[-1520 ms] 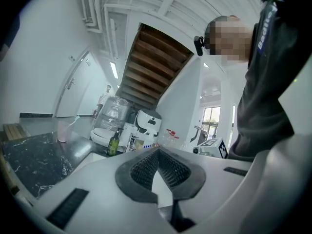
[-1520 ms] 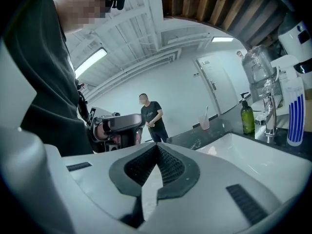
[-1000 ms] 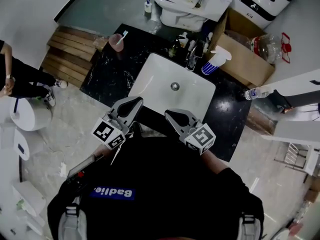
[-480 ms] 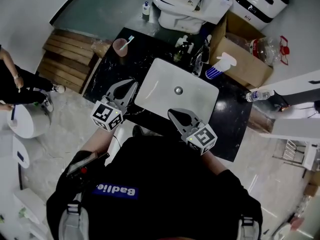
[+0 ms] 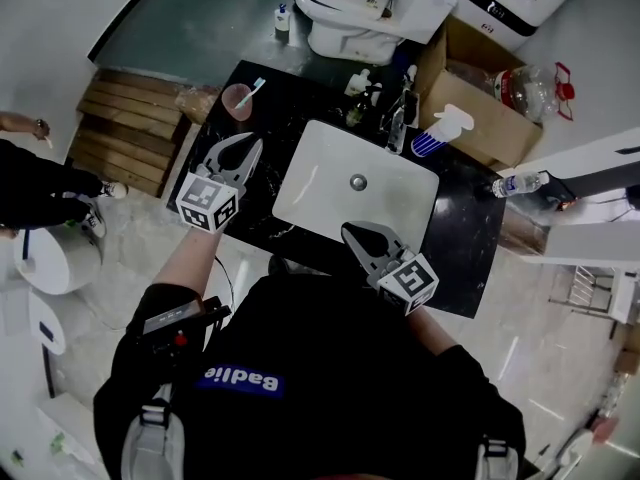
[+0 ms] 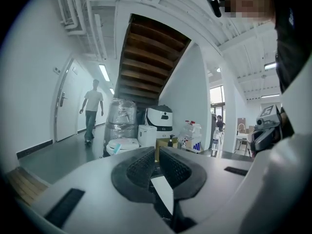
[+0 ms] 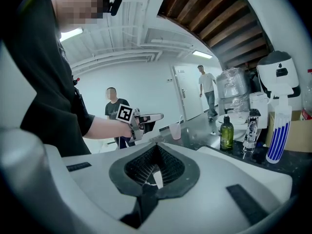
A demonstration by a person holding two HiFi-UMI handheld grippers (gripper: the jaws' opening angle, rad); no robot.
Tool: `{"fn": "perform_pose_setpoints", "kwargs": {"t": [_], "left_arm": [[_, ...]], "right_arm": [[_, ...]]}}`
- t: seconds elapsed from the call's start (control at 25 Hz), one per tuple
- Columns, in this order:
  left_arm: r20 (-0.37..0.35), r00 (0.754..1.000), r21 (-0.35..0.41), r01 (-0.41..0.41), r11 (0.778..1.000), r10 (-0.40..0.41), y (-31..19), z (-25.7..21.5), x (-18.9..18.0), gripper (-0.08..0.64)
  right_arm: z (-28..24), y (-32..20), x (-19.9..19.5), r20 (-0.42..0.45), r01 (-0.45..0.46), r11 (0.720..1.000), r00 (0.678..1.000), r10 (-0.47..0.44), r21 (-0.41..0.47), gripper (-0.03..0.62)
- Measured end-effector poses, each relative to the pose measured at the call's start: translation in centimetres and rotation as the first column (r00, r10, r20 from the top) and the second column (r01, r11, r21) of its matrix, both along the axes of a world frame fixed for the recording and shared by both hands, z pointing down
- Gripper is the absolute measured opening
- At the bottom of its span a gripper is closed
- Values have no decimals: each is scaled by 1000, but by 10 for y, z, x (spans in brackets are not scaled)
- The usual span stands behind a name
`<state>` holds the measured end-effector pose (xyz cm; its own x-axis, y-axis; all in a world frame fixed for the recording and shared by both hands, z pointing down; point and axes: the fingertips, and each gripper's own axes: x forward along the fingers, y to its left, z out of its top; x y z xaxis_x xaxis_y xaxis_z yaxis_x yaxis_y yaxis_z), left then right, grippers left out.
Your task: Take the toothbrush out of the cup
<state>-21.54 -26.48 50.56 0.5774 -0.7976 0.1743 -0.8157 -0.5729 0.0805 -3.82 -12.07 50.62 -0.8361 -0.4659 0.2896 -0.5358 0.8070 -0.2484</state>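
Toothbrush: stands slanted in the pink cup, head up and leaning right. Cup sits on the far left corner of the black counter, near the wooden steps.

Left gripper: over the counter's left side, tips pointing toward the cup, near but apart from it. Jaws drawn in to a thin slit at most, nothing between them. A small teal tip shows just past the jaws in the left gripper view, probably the brush head; too small to be sure.

Right gripper: at the near edge of the white sink, well apart from the cup. Jaws pressed together at the tips, empty.

Behind the sink: green bottle, blue-striped spray bottle. Cardboard box and toilet beyond the counter.
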Motion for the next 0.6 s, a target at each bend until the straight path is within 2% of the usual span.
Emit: {"fn": "perform_pose_setpoints", "kwargs": {"t": [0.2,0.6], "left_arm": [[47,999,10,14,1000,-14,-25,1,-17,38],[145,989,-20,-2,1000,5,-65,24,-24,60]], "right_arm": [[-2,-1,1,-9,-27,1000,1000,27,5,12],[-3,1,5,-46,-63,998,997,61,-27,12]]}}
